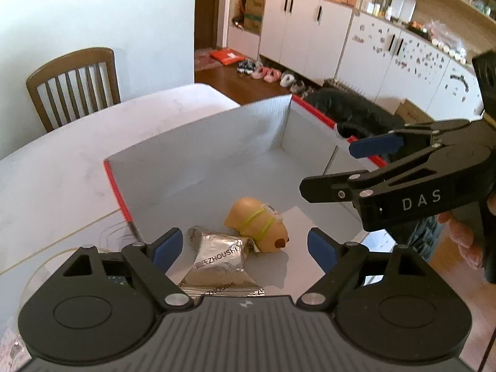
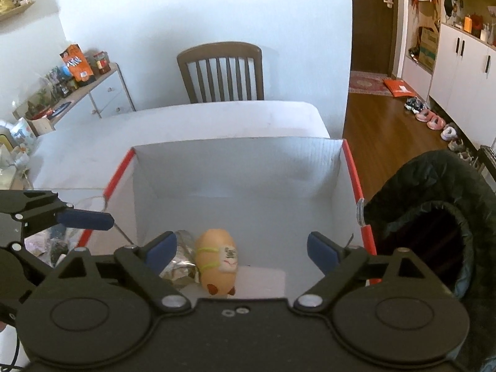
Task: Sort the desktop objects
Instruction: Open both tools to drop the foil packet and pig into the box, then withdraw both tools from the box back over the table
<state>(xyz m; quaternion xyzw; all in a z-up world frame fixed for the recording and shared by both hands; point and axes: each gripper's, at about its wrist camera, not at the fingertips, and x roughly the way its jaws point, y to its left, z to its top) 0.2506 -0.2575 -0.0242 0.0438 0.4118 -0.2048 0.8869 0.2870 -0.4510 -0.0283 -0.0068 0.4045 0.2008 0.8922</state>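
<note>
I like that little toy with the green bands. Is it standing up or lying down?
Lying down. The tan toy rests on its side on the floor of the white box, touching the silver snack packet.

far half of the box [image 2: 241, 192] lies bare; toy [image 2: 217, 263] and foil packets [image 1: 220, 257] crowd its near end.

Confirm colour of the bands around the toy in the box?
Yellow-green bands around the tan toy; clearest in the left wrist view.
</note>
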